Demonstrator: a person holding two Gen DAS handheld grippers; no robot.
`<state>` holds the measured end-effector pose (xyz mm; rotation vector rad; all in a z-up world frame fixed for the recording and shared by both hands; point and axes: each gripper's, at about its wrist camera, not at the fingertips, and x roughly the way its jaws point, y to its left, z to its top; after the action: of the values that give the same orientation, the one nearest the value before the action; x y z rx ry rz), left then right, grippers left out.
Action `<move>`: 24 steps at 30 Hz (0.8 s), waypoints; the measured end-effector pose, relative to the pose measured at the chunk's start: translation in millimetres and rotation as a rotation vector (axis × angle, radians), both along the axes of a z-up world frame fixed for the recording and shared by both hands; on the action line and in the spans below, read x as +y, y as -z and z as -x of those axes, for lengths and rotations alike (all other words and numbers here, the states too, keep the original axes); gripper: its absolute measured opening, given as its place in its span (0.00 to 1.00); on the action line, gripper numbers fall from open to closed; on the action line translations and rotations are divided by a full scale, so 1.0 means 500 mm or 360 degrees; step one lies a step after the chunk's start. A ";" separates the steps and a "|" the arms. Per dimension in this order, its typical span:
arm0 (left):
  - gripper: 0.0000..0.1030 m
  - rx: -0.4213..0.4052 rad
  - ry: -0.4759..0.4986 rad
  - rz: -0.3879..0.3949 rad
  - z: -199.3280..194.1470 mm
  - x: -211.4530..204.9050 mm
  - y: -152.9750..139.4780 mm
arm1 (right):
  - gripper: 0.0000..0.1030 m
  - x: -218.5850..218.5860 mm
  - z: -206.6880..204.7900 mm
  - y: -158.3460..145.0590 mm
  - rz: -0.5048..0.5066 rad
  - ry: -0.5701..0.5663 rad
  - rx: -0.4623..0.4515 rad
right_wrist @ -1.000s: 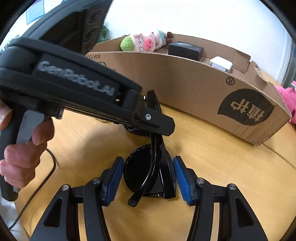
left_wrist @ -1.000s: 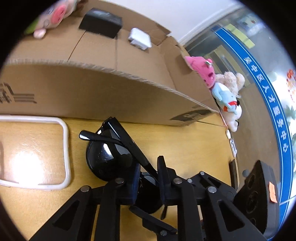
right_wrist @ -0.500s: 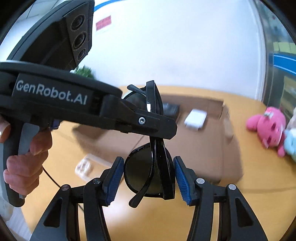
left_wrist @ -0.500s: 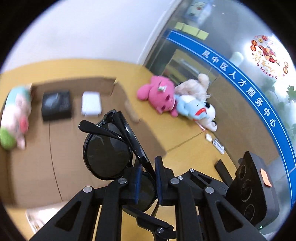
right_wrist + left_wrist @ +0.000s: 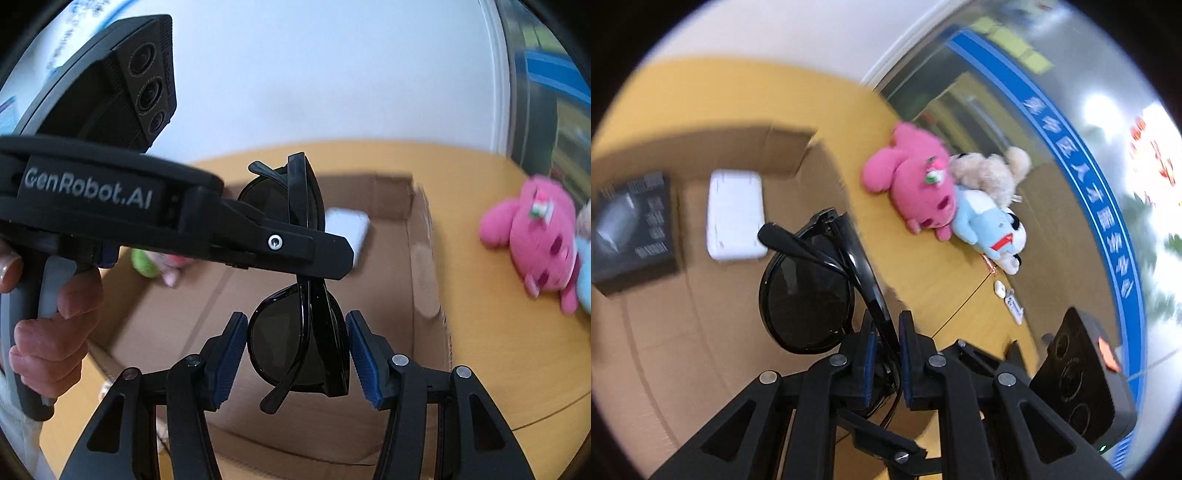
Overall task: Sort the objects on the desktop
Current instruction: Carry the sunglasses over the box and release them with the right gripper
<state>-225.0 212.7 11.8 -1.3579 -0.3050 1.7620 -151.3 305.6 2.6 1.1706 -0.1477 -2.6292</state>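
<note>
While I hold the rig above the box (image 5: 424, 280), the black case (image 5: 631, 229) sits at left frame in the left view and the white case (image 5: 735, 216) beside it. My left gripper (image 5: 885, 354) is clamped on the folded sunglasses (image 5: 812, 291) at centre. In the right view my right gripper (image 5: 297, 354) stands parted around the lower lens, pads (image 5: 231, 354) apart from it. Plush toys (image 5: 923, 192) lie right, on the table (image 5: 923, 280).

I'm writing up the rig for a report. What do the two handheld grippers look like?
Both are black plastic with silver screws and ribbed blue pads. The left gripper carries white "GenRobot.AI" lettering, a grey trigger and a three-lens camera block; the right gripper shows no lettering here.
</note>
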 end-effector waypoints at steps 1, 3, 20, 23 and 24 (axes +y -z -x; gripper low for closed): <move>0.10 -0.0077 -0.0011 -0.0013 0.018 0.004 0.030 | 0.52 0.004 0.020 0.019 -0.0002 0.0023 -0.0072; 0.10 -0.0191 -0.0015 -0.0043 0.039 0.005 0.072 | 0.52 0.011 0.045 0.043 -0.0005 0.0048 -0.0180; 0.15 -0.0591 0.0060 -0.0047 0.065 0.028 0.235 | 0.52 -0.002 0.081 0.164 -0.0247 0.0282 -0.0675; 0.21 -0.0581 0.0051 -0.0043 0.066 0.028 0.222 | 0.53 0.001 0.076 0.163 -0.0238 0.0313 -0.0678; 0.26 -0.0562 0.0048 -0.0055 0.065 0.026 0.212 | 0.53 0.002 0.072 0.161 -0.0233 0.0320 -0.0677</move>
<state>-257.5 225.5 -94.3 -1.6379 -0.5012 1.4799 -187.4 306.8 -77.9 1.8442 -0.1608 -2.5488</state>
